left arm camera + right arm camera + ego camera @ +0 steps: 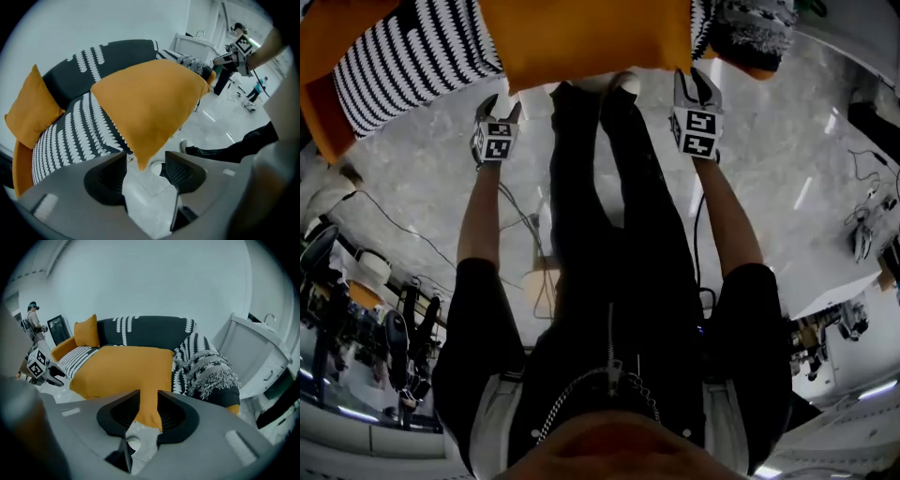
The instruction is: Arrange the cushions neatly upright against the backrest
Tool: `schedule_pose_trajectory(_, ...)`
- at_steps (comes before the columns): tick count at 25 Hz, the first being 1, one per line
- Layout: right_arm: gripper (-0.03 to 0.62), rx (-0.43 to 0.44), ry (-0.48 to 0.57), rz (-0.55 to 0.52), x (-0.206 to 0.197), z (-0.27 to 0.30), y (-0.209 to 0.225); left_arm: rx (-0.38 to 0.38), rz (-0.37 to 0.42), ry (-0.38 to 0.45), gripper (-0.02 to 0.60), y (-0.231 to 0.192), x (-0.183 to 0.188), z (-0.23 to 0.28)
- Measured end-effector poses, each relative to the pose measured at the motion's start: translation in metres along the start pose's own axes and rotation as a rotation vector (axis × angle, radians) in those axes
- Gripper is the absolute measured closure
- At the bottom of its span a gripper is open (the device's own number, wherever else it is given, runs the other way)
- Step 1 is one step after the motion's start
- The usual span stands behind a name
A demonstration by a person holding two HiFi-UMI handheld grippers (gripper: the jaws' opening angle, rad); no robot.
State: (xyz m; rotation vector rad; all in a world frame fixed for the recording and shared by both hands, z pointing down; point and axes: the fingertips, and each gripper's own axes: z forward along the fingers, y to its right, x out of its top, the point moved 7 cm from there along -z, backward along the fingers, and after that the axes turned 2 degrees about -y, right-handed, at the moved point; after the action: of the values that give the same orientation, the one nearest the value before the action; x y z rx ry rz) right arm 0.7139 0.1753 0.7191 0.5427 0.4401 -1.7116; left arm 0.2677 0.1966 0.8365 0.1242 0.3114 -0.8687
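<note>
Where I stand: before the sofa (150, 326), feet on the pale floor (422, 178).
Big orange cushion (126, 366): lying over the seat, front corners past the edge.
Left gripper (145, 164): fingers spread, one corner hanging between them, untouched.
Right gripper (149, 401): fingers pressed on the other corner.
Small orange cushion (33, 110): upright at the sofa's end, against the backrest.

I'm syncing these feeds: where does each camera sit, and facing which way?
Head view: on the person's head, facing steeply down at left gripper, right gripper, arms, legs, large orange fabric cushion.
Left gripper view: on the left gripper, facing the black-and-white patterned sofa; its fingers straddle a cushion corner.
Right gripper view: on the right gripper, facing the sofa too; another corner between its fingers.
Shared: both gripper views show cushion and sofa.
</note>
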Motion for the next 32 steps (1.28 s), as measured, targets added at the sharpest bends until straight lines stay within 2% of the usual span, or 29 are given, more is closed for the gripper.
schedule_pose_trajectory(1,0.461,0.001,-0.009,-0.01,-0.006,0.007,-0.002,-0.004,0.006,-0.021,0.323,-0.002,-0.008,0.005)
schedule_pose_trajectory(6,0.4,0.012,-0.108,-0.14,-0.05,0.032,0.024,-0.041,0.011,-0.089,0.302,0.027,-0.022,0.043)
schedule_pose_trajectory(10,0.39,0.029,-0.222,-0.255,-0.085,0.048,0.051,-0.025,0.044,-0.129,0.304,0.048,-0.022,0.069)
schedule_pose_trajectory(13,0.387,0.051,-0.298,-0.318,-0.103,0.055,0.052,-0.013,0.072,-0.122,0.31,0.05,-0.025,0.073)
schedule_pose_trajectory(16,0.387,0.052,-0.352,-0.359,-0.117,0.07,0.044,0.008,0.076,-0.089,0.357,0.035,-0.027,0.072)
schedule_pose_trajectory(20,0.388,-0.019,-0.409,-0.359,-0.133,0.093,0.061,0.038,0.072,-0.076,0.422,0.029,-0.024,0.075)
schedule_pose_trajectory(22,0.409,-0.052,-0.431,-0.346,-0.134,0.096,0.065,0.046,0.054,-0.098,0.426,0.025,-0.032,0.071)
schedule_pose_trajectory(23,0.453,-0.063,-0.442,-0.336,-0.134,0.097,0.067,0.053,0.037,-0.097,0.479,0.025,-0.034,0.07)
schedule_pose_trajectory(24,0.498,-0.071,-0.448,-0.323,-0.135,0.097,0.072,0.059,0.022,-0.085,0.501,0.026,-0.034,0.072)
schedule_pose_trajectory(26,0.52,-0.077,-0.449,-0.308,-0.139,0.097,0.082,0.068,0.016,-0.062,0.502,0.036,-0.031,0.08)
schedule_pose_trajectory(27,0.522,-0.076,-0.447,-0.312,-0.141,0.098,0.084,0.06,0.017,-0.061,0.458,0.041,-0.032,0.085)
schedule_pose_trajectory(28,0.528,-0.075,-0.444,-0.324,-0.142,0.098,0.082,0.046,0.014,-0.066,0.387,0.043,-0.035,0.089)
schedule_pose_trajectory(29,0.535,-0.073,-0.439,-0.337,-0.14,0.097,0.078,0.035,0.009,-0.069,0.377,0.042,-0.038,0.089)
schedule_pose_trajectory(30,0.542,-0.073,-0.432,-0.346,-0.137,0.095,0.072,0.036,0.001,-0.061,0.386,0.038,-0.039,0.086)
schedule_pose_trajectory(32,0.551,-0.076,-0.413,-0.344,-0.126,0.09,0.059,0.066,-0.018,-0.022,0.509,0.025,-0.036,0.071)
